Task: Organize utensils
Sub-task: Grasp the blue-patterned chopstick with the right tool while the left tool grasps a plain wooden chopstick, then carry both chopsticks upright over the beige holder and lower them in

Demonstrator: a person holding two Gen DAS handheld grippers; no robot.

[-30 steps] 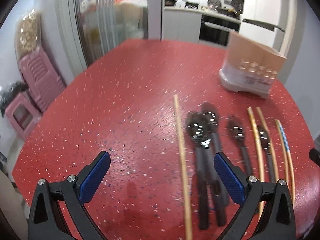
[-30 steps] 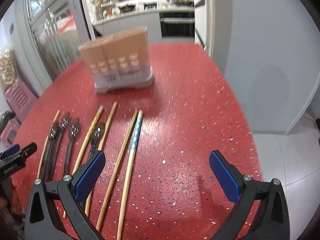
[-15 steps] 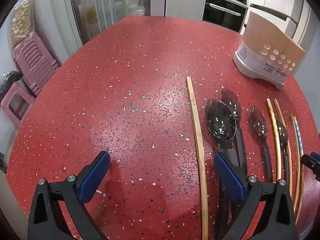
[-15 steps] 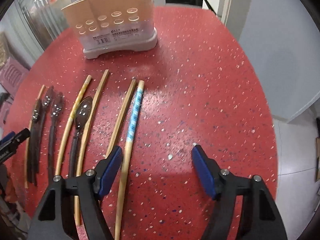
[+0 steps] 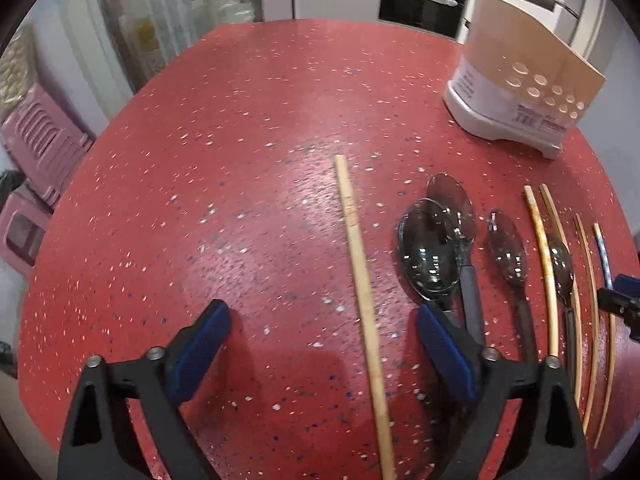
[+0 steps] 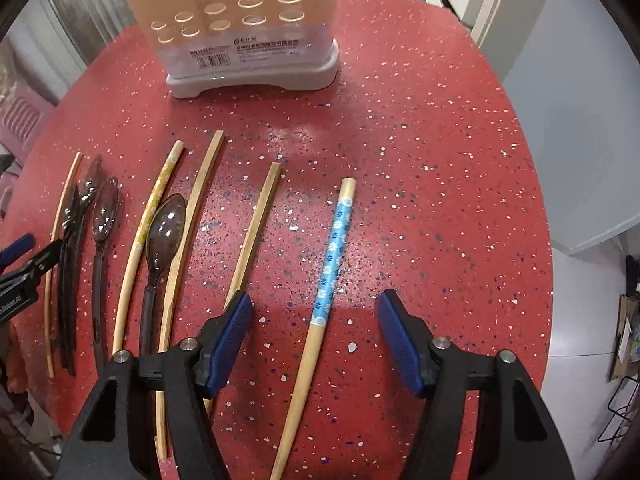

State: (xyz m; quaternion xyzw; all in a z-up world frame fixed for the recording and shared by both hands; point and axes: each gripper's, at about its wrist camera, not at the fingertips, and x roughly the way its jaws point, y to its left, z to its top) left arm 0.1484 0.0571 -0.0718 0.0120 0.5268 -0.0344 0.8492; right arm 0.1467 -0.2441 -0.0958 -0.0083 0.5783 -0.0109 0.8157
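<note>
On the red speckled table (image 5: 240, 128) lies a row of dark spoons and wooden chopsticks. My left gripper (image 5: 324, 344) stands open, low over the table, and a plain wooden chopstick (image 5: 362, 280) lies between its blue pads (image 5: 204, 344) without touching either. To its right lie the large dark spoons (image 5: 430, 256). My right gripper (image 6: 316, 338) straddles the blue-patterned chopstick (image 6: 334, 248). Its jaws are closing, with clear gaps between the pads (image 6: 400, 340) and the stick. The beige and white utensil holder (image 6: 248, 32) stands upright at the back.
More chopsticks (image 6: 252, 236) and a spoon (image 6: 164, 232) lie left of the right gripper. Pink stools (image 5: 36, 148) stand beyond the table's left edge. The table's right edge (image 6: 548, 240) drops to a grey floor. Kitchen cabinets and an oven stand behind.
Both grippers tilted down and came closer to the table. The right jaws narrowed around the blue-patterned chopstick. The left gripper shifted so the plain chopstick lies between its pads.
</note>
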